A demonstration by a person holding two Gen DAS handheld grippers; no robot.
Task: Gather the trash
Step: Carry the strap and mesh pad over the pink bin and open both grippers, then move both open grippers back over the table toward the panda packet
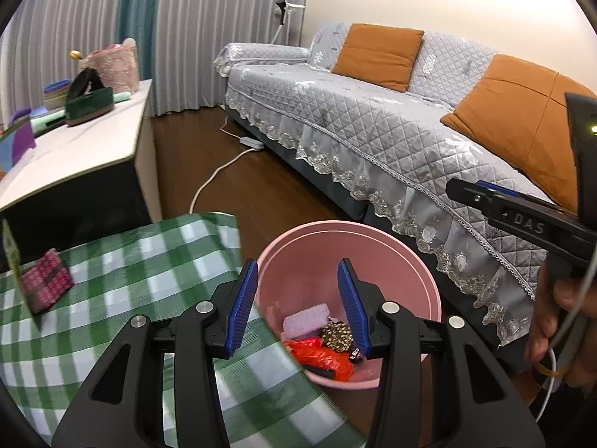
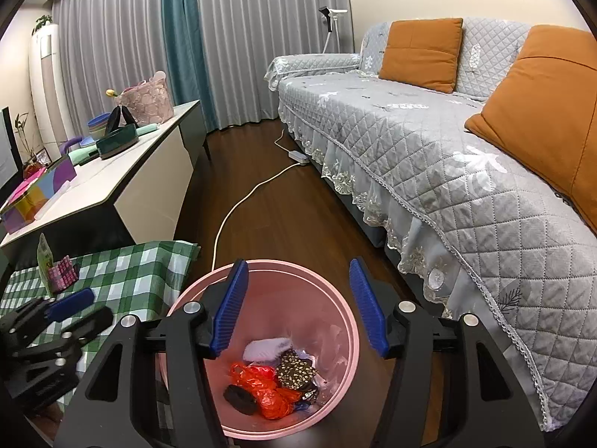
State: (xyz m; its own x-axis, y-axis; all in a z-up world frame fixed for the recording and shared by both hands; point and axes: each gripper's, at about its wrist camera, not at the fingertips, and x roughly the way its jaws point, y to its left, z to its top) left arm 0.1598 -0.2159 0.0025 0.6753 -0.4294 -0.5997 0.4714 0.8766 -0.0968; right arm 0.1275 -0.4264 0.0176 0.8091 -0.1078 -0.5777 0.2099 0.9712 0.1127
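A pink bin [image 1: 373,239] stands on the floor beside the green checked table [image 1: 123,261]; it also shows in the right wrist view [image 2: 335,298]. Inside lie a red plastic wrapper [image 2: 266,392], a dark patterned wrapper [image 2: 296,369], a black round piece [image 2: 240,399] and a pale pad [image 2: 266,349]. My left gripper [image 1: 298,306] is open and empty over the bin's near rim. My right gripper [image 2: 298,310] is open and empty directly above the bin. A pink patterned packet [image 1: 46,285] lies on the table, with a green packet [image 2: 44,257] beside it.
A grey quilted sofa [image 2: 447,171] with orange cushions [image 2: 421,52] runs along the right. A white cable [image 2: 242,201] and power strip [image 2: 298,156] lie on the wooden floor. A white cabinet [image 2: 112,171] with boxes and bowls stands at the left.
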